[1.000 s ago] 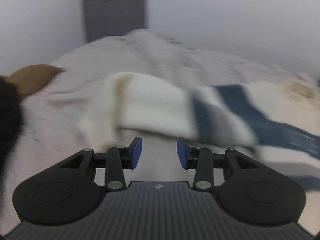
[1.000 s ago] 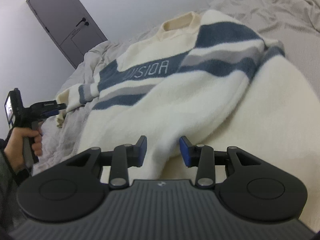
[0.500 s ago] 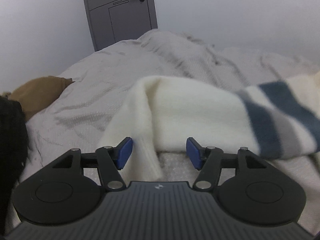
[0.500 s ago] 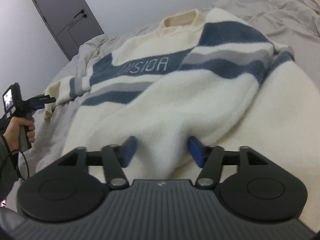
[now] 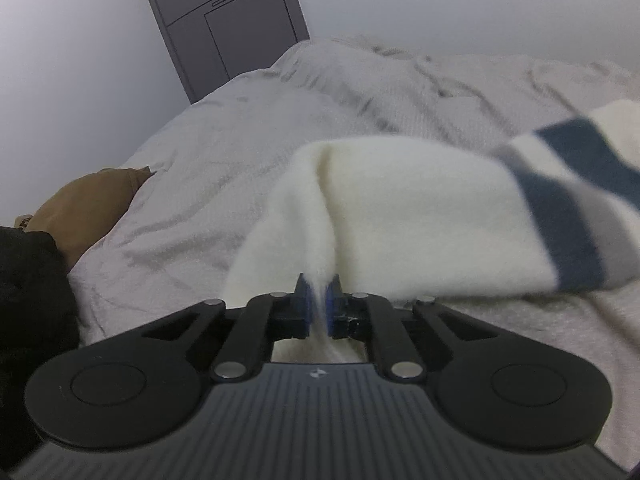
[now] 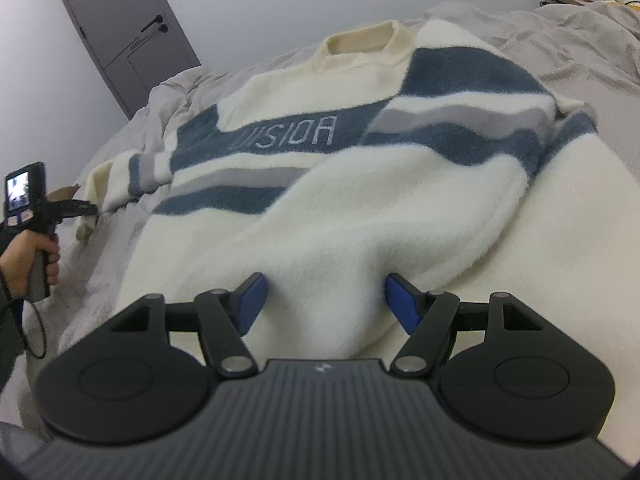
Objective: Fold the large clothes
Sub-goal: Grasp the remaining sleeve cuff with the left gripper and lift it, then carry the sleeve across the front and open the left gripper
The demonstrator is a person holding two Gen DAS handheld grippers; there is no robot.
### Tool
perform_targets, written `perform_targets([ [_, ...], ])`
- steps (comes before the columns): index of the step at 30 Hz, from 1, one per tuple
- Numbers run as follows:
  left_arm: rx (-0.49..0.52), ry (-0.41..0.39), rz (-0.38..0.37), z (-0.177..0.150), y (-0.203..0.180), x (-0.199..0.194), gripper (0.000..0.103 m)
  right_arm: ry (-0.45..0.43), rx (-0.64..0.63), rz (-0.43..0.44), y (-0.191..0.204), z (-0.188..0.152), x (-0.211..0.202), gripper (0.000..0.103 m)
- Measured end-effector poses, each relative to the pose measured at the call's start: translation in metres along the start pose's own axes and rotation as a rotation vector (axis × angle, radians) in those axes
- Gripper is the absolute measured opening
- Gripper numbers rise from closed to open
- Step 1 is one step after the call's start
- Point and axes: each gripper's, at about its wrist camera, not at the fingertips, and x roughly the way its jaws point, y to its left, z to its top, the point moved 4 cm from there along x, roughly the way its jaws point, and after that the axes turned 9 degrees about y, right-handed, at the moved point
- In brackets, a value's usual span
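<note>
In the left wrist view, the left gripper [image 5: 318, 300] has its jaws pinched tight on the cream cuff end of the sweater [image 5: 420, 216] sleeve, which lies on the grey bed [image 5: 248, 152] below the grey door [image 5: 224, 20]. In the right wrist view, the right gripper [image 6: 322, 300] has just been opening its jaws, which stand wide on either side of a raised fold of the sweater's cream hem, the blue pads not pressing it; the sweater is spread front-up across the bed, collar toward the door.

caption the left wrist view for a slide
Left tongs shut on the cream sweater's sleeve, over a rumpled grey bedspread.
</note>
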Motion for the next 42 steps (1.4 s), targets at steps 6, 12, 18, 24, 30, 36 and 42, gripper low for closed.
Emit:
perform_targets([
  [6, -0.046, -0.041, -0.165, 0.020, -0.002, -0.071, 0.007, -0.046, 0.001, -0.016, -0.001, 0.001, -0.014, 0.070],
  [12, -0.096, -0.129, -0.354, 0.049, -0.044, -0.170, 0.007, -0.103, 0.015, -0.007, -0.005, -0.001, -0.038, 0.069],
  [18, -0.036, -0.213, -0.509, 0.068, -0.126, -0.276, 0.007, -0.181, 0.058, -0.001, -0.016, -0.002, -0.072, 0.069],
  [24, 0.053, -0.227, -0.647, 0.067, -0.221, -0.351, 0.007, -0.247, 0.140, 0.014, -0.039, -0.011, -0.110, 0.069],
  [30, 0.126, -0.177, -0.754, 0.034, -0.324, -0.378, 0.007, -0.294, 0.198, -0.033, -0.068, -0.014, -0.133, 0.070],
  [36, 0.162, -0.032, -0.843, -0.017, -0.408, -0.338, 0.007, -0.288, 0.312, -0.050, -0.107, -0.018, -0.134, 0.070],
  [42, 0.173, 0.067, -0.865, -0.045, -0.450, -0.297, 0.008, -0.280, 0.356, -0.093, -0.128, -0.013, -0.128, 0.070],
])
